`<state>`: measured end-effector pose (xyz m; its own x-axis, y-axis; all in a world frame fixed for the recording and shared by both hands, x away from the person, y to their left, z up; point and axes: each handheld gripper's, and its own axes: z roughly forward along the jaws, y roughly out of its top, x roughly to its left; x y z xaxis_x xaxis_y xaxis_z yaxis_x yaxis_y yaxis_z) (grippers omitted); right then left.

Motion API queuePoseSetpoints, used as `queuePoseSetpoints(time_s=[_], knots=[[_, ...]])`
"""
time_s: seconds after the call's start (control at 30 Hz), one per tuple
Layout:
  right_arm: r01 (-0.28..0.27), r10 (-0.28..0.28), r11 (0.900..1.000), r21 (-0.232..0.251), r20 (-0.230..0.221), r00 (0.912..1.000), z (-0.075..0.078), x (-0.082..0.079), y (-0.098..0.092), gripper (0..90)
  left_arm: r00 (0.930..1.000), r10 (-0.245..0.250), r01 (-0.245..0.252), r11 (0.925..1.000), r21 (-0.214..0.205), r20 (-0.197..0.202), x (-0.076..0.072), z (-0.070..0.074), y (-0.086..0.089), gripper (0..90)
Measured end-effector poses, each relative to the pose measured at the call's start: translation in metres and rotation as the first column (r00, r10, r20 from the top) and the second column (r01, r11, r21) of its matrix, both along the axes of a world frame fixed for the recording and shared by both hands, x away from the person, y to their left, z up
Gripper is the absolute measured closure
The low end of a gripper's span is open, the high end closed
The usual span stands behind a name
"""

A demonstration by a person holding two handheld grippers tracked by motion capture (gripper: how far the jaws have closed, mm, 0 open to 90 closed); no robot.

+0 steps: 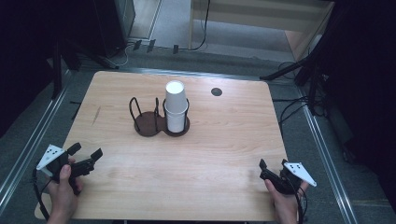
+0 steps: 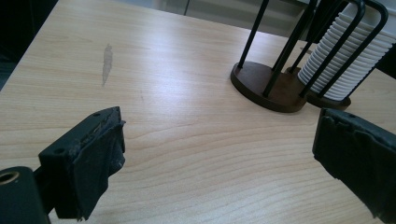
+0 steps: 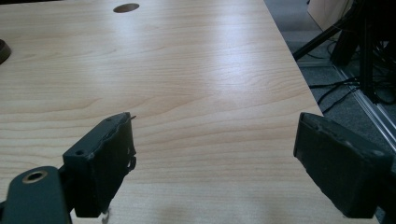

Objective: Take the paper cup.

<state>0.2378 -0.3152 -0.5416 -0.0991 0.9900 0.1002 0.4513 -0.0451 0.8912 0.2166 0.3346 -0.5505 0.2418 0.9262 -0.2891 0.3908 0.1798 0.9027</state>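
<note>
Both grippers, left (image 1: 86, 157) and right (image 1: 272, 171), wide open, empty; cup stack (image 1: 176, 107) upright in holder (image 1: 161, 122), far ahead, left nearer.

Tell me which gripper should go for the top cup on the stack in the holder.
Left, probably. The left gripper sits open with its jaws angled toward the cup stack in the holder, which its own view shows ahead. The right gripper, also open, faces bare table.
</note>
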Motion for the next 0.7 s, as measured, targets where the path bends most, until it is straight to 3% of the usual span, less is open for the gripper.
queuePoseSetpoints(time_s=[0.23, 0.33, 0.5, 0.7], knots=[[0.023, -0.023, 0.9995, 0.021, -0.007, 0.9997, 0.004, 0.004, 0.002, 9.9, 1.0, 0.008, -0.008, 1.0, -0.006, -0.002, 0.0, 0.0, 0.001, 2.6], [0.008, -0.008, 0.9999, -0.007, -0.014, 0.9999, 0.006, 0.006, 0.012, 9.9, 0.9999, 0.011, -0.011, 0.9999, -0.009, -0.004, 0.0, 0.0, 0.0, 2.6], [-0.03, 0.03, 0.9996, 0.001, -0.009, 0.9995, 0.015, 0.01, 0.031, 9.9, 1.0, 0.006, -0.006, 1.0, 0.002, -0.004, -0.001, 0.0, 0.0, 2.6], [-0.057, 0.057, 0.9984, 0.004, 0.001, 0.9984, 0.027, 0.014, 0.047, 9.9, 1.0, 0.005, -0.005, 0.9999, -0.014, 0.003, -0.003, 0.0, 0.001, 2.6]])
